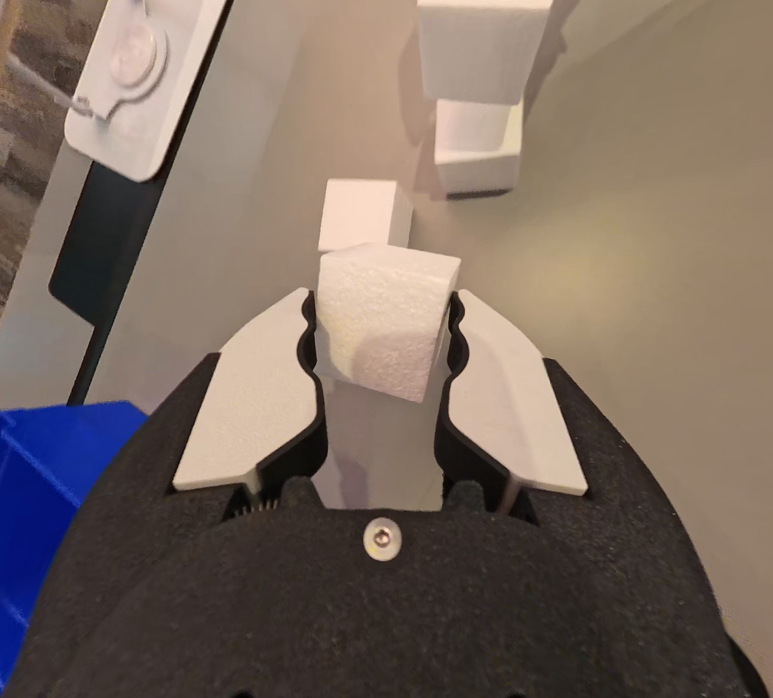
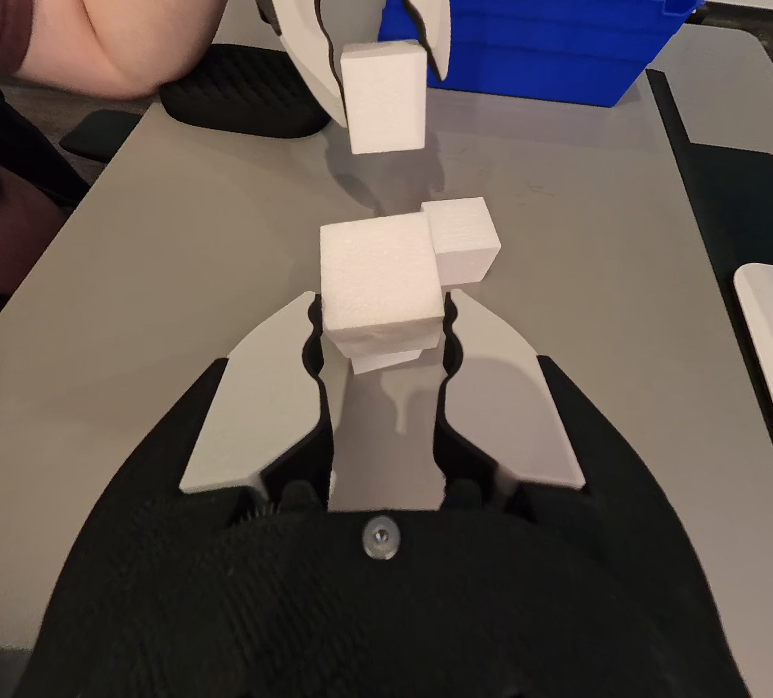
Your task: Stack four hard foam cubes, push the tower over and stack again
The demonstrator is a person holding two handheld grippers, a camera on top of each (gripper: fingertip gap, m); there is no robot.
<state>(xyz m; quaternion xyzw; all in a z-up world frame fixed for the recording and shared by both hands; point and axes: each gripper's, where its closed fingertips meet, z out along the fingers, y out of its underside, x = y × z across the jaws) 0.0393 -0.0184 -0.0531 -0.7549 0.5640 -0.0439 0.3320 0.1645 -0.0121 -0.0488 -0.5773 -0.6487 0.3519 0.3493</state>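
Four white foam cubes are on or over the grey table (image 2: 167, 259). My left gripper (image 1: 380, 293) is shut on one cube (image 1: 376, 326) and holds it in the air; the right wrist view shows this gripper (image 2: 389, 100) and its cube (image 2: 385, 105) at the far side. My right gripper (image 2: 380, 297) is shut on a second cube (image 2: 376, 280), directly over a third cube (image 2: 385, 362) on the table. I cannot tell whether those two touch. The left wrist view shows that pair, upper cube (image 1: 481, 29) over lower cube (image 1: 477, 146). A fourth cube (image 2: 460, 243) (image 1: 359, 213) lies loose beside them.
A blue plastic bin (image 2: 543, 29) stands at the table's far right corner and shows at the left wrist view's left edge (image 1: 42, 469). A person's forearm (image 2: 104, 21) and a black mesh chair part (image 2: 238, 92) are beyond the far edge. A white tray-like object (image 1: 138, 63) sits beside the table. Tip to tip, the grippers are about 15 centimeters apart.
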